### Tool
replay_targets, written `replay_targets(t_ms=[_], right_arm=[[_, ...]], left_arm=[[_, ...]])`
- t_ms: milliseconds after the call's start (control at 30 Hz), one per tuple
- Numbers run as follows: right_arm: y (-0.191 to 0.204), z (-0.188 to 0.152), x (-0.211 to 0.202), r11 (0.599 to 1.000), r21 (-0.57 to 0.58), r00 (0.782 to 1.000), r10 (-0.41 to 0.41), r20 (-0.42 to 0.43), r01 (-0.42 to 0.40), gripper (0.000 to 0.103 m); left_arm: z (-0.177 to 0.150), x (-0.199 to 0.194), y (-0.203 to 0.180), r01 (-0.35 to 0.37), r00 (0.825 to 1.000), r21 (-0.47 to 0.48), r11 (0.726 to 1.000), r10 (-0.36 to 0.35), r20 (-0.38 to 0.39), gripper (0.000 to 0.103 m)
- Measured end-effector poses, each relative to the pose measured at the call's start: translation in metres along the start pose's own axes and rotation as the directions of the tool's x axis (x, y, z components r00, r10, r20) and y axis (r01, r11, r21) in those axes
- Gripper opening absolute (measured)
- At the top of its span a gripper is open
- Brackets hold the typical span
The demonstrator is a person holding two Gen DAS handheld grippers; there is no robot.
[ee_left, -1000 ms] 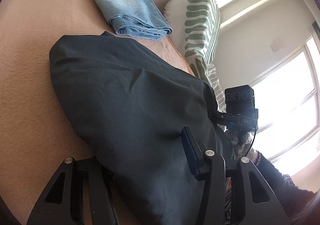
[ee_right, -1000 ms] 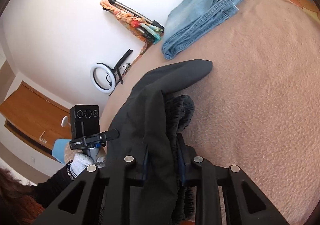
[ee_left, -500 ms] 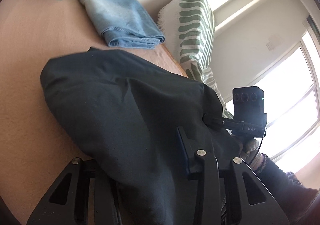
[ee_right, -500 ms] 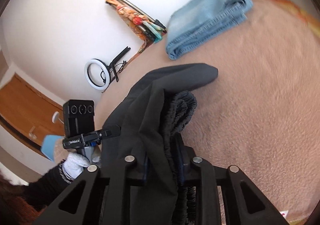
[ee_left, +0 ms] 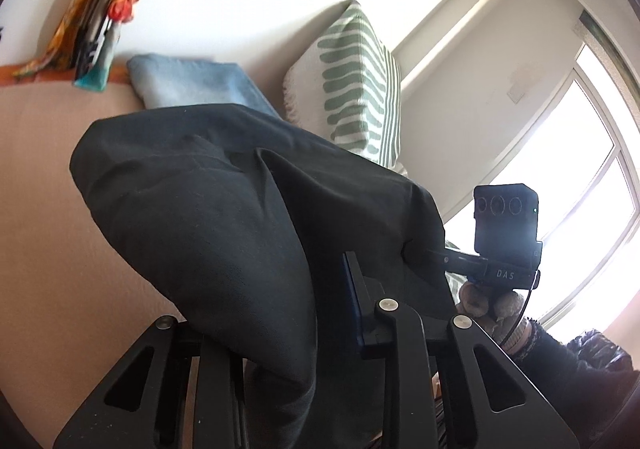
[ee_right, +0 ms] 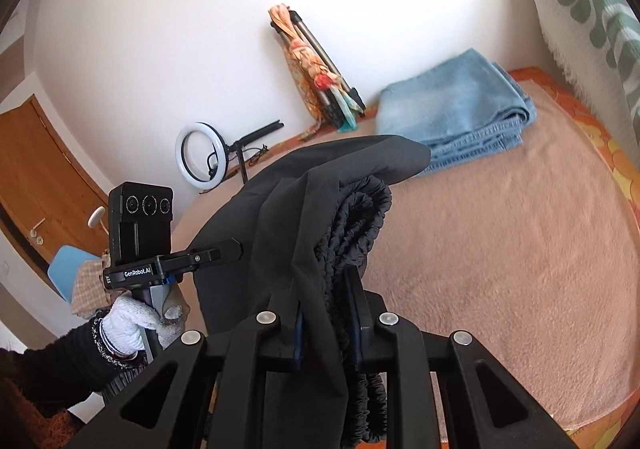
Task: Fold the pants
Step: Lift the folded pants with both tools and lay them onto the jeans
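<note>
Right now the dark pants (ee_left: 224, 217) hang bunched between two hand-held grippers, lifted over the peach bed cover (ee_right: 500, 249). On the right hand-held gripper (ee_right: 326, 313) the blue-edged pads pinch the gathered elastic waistband, jaws nearly together after just closing further, with cloth and ruched band plainly squeezed between them. At the left hand-held gripper (ee_left: 280, 329) the jaws have also just been closing; its right finger (ee_left: 356, 301) lies against the fabric (the other finger is buried under the drape), so the cloth sits between the jaws, yet I cannot tell whether both pads press on it. A white-gloved hand (ee_right: 132, 325) with a black sleeve holds that left tool from below. Beyond the pants, toward the wall, a folded pair of blue jeans (ee_right: 460, 109) lies on the cover. Beside the jeans stands a green-patterned pillow (ee_left: 356, 81). Left of the jeans a tripod wrapped in bright cloth (ee_right: 316, 73) leans on the wall, a ring light (ee_right: 202, 157) farther along.
</note>
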State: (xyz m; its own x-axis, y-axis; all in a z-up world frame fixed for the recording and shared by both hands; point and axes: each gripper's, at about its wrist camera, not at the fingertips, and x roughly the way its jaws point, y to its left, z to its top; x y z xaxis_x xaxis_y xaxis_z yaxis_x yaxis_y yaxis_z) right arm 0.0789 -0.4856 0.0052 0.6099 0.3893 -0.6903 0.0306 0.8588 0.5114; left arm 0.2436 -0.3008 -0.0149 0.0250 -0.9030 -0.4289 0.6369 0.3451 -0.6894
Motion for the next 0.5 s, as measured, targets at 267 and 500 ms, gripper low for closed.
replay_targets(t_ms=[267,500], right_arm=[[0.01,0.048,-0.009,0.998,-0.066,0.997,-0.018,0.08,0.023,0.016],[-0.013,0.109,-0.018,0.994,-0.087,0.99,-0.059,0.126,0.07,0.016]], left_arm=[[0.057,0.006,-0.018,-0.027,1.0,0.092,0.995,0.026,0.012,0.024],[0.116,0.034,-0.026,-0.04,0.998,0.142,0.989,0.035,0.043,0.024]])
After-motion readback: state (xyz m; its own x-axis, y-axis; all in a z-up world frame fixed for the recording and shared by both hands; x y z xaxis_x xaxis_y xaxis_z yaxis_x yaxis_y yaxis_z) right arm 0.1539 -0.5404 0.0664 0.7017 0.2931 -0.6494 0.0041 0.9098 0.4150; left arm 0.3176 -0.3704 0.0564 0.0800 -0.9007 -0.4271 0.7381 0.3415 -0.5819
